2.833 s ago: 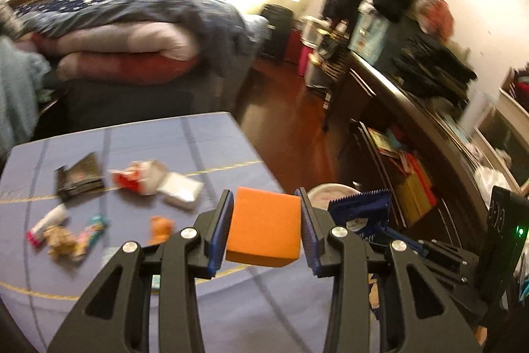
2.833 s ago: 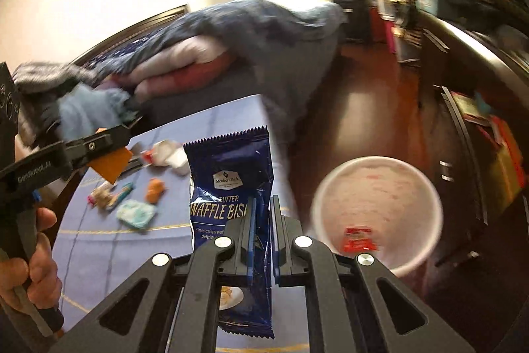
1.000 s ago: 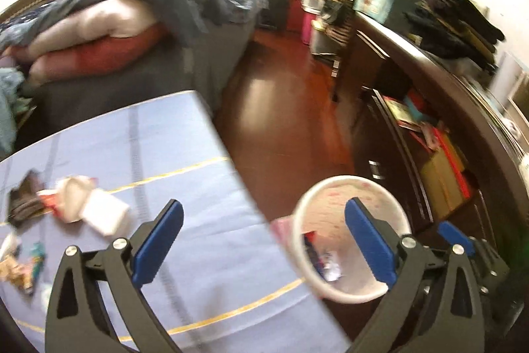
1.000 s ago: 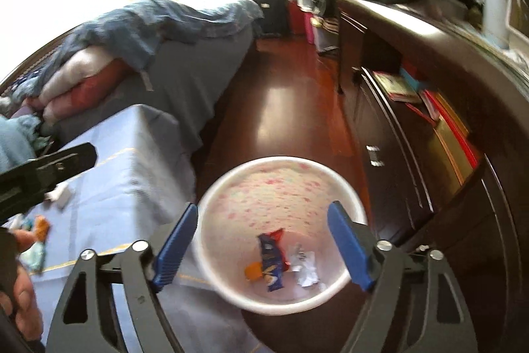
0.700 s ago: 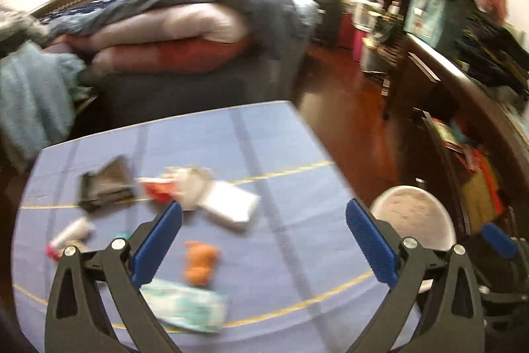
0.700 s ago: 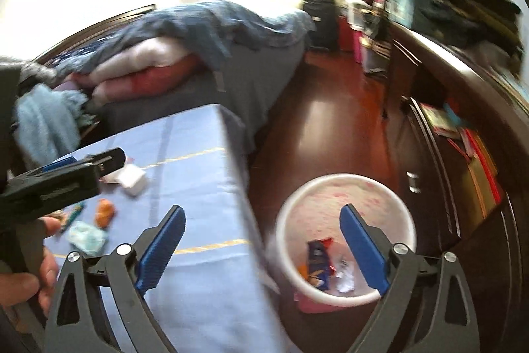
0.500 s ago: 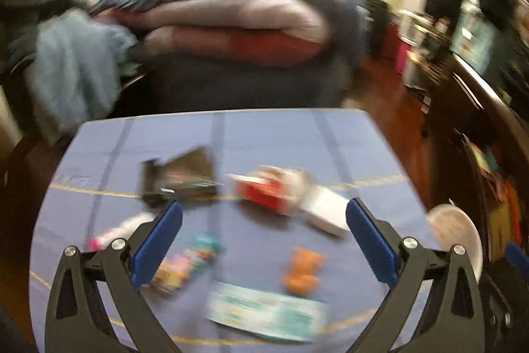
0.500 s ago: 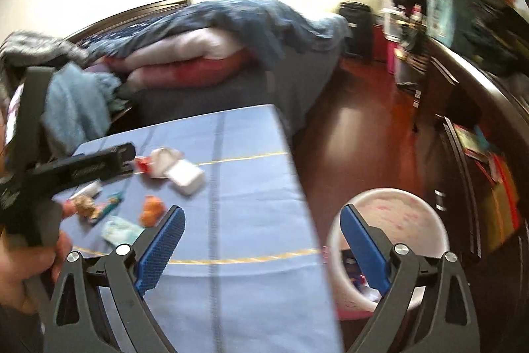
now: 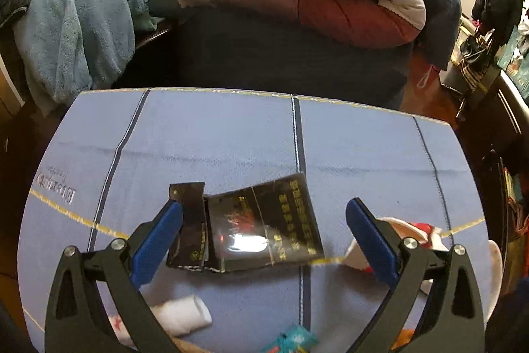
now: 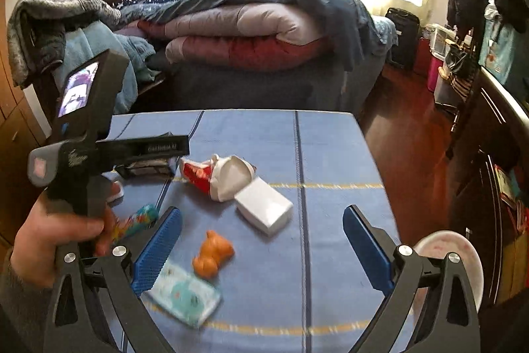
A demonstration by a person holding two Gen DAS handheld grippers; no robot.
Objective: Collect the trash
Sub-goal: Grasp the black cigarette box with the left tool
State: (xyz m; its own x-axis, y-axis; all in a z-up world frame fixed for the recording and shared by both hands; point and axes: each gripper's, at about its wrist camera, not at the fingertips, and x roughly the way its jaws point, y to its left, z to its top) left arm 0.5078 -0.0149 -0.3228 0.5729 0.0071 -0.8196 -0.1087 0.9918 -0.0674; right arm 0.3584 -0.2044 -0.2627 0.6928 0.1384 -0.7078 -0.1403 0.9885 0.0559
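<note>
Over the blue tablecloth (image 9: 231, 134), the left gripper (image 9: 264, 234) hangs jaws spread around the black wrapper (image 9: 261, 230), seemingly poised to pinch it, while the right gripper (image 10: 261, 240), equally spread, frames the orange scrap (image 10: 213, 255) at its 6 o'clock.

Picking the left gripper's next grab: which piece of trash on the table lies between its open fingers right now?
The black foil wrapper, torn open and flat, lies framed by the left gripper. The white tube and teal wrapper lie nearer the camera.

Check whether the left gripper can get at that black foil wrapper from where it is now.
Probably yes. The left gripper is open, its jaws standing on either side of the black foil wrapper, which lies flat on the blue tablecloth with nothing on top of it.
</note>
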